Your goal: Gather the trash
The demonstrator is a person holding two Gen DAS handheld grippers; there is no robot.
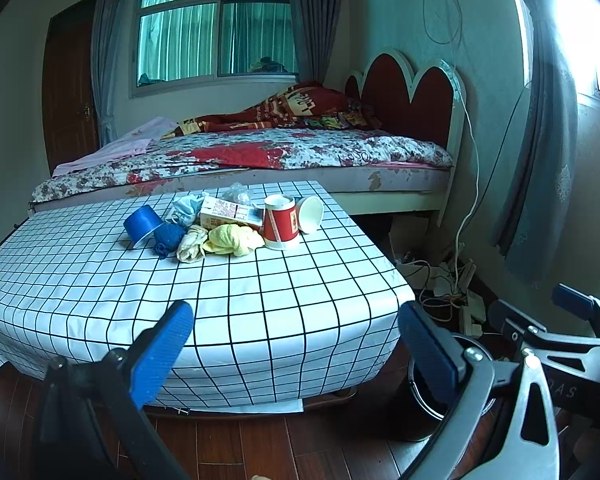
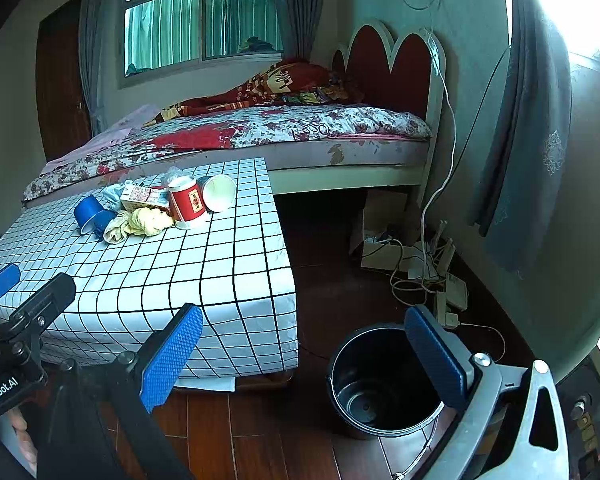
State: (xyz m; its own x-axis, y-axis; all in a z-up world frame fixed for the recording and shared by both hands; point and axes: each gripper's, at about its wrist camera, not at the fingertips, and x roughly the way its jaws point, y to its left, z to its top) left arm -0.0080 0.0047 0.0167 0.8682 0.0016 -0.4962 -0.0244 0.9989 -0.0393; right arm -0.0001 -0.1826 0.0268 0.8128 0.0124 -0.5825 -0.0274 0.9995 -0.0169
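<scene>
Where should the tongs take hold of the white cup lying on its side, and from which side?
Grip the rim of the white cup. It lies tipped with its open mouth facing the cameras and the table edge, so one finger can slide inside the mouth and the other over the wall. Probably come from the right, since the red can stands against its left.

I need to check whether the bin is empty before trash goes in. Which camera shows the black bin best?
The right wrist view: the black bin stands open on the floor beside the table, its rim and bare bottom visible. The left wrist view shows only a sliver of it behind a gripper finger.
</scene>
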